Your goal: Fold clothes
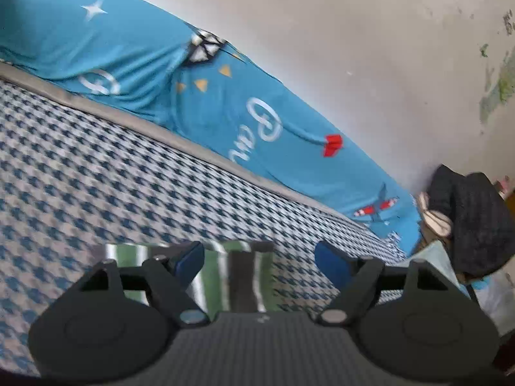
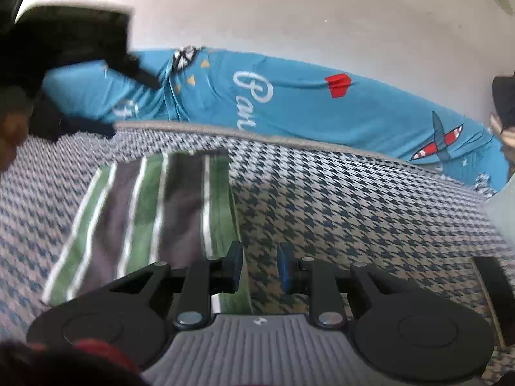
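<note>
A folded garment with green, grey and white stripes (image 2: 154, 212) lies flat on the houndstooth bed cover (image 2: 338, 212). My right gripper (image 2: 260, 268) hovers low over the garment's near right corner, open with a narrow gap and nothing between the blue pads. In the left wrist view the same striped garment (image 1: 238, 276) shows just under and ahead of my left gripper (image 1: 260, 262), which stands wide open and empty. A blurred dark shape (image 2: 74, 38) at the upper left of the right wrist view looks like the other gripper.
A blue printed quilt (image 1: 225, 106) runs along the white wall (image 1: 354, 32) behind the cover. A dark bundle of clothing (image 1: 473, 222) sits at the bed's far right end. Part of a hand (image 2: 9, 132) shows at the left edge.
</note>
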Demonstrator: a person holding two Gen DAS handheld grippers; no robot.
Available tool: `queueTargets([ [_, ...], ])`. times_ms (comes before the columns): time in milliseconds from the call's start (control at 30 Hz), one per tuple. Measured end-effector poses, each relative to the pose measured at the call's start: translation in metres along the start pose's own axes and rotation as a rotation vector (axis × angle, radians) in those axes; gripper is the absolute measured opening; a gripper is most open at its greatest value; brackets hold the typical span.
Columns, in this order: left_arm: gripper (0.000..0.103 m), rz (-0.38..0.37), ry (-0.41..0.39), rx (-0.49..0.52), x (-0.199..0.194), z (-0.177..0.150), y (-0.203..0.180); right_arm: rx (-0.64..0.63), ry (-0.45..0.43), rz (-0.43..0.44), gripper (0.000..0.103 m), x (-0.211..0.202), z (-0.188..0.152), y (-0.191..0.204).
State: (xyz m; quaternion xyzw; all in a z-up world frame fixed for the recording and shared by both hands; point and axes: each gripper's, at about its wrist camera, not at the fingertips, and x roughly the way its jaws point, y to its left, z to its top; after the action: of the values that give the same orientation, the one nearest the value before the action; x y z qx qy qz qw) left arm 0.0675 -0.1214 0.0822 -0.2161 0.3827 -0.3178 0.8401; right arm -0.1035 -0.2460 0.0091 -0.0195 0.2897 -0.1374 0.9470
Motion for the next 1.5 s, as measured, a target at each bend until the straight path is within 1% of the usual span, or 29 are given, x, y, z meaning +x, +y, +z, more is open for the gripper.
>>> queueTargets([
  [33,0.085,0.024,-0.007,-0.01,-0.002,0.001,0.005,0.017,-0.009,0.026,0.022,-0.002,0.001,-0.002],
  [67,0.086,0.047,-0.013,-0.019,-0.004,0.002,0.01,0.022,-0.013,0.045,0.022,-0.003,-0.001,-0.001],
  [200,0.086,0.145,-0.023,-0.068,-0.007,0.003,0.033,0.014,-0.029,0.126,0.022,-0.007,-0.002,0.004],
  [300,0.086,0.203,-0.01,-0.072,-0.008,0.002,0.046,-0.009,-0.029,0.181,0.022,-0.006,-0.001,0.011],
  [400,0.086,0.246,0.02,-0.054,-0.008,-0.001,0.054,-0.037,-0.027,0.218,0.022,0.001,0.002,0.014],
  [567,0.087,0.307,0.077,0.006,-0.003,-0.011,0.06,-0.042,-0.018,0.234,0.022,0.024,0.014,0.012],
  [667,0.089,0.343,0.097,0.038,0.002,-0.015,0.058,-0.033,-0.032,0.254,0.022,0.033,0.023,0.011],
  [833,0.096,0.404,0.122,0.079,0.01,-0.02,0.054,-0.035,-0.059,0.301,0.022,0.047,0.04,0.013],
  [933,0.096,0.428,0.13,0.085,0.012,-0.022,0.056,-0.059,-0.053,0.304,0.022,0.062,0.046,0.018],
  [1100,0.097,0.452,0.153,0.095,0.016,-0.024,0.06,-0.056,-0.037,0.315,0.022,0.085,0.055,0.019],
  [1367,0.099,0.475,0.197,0.095,0.027,-0.027,0.067,0.003,0.039,0.294,0.022,0.128,0.061,0.014],
  [1500,0.103,0.477,0.202,0.086,0.031,-0.027,0.07,0.02,0.06,0.291,0.022,0.143,0.062,0.015],
])
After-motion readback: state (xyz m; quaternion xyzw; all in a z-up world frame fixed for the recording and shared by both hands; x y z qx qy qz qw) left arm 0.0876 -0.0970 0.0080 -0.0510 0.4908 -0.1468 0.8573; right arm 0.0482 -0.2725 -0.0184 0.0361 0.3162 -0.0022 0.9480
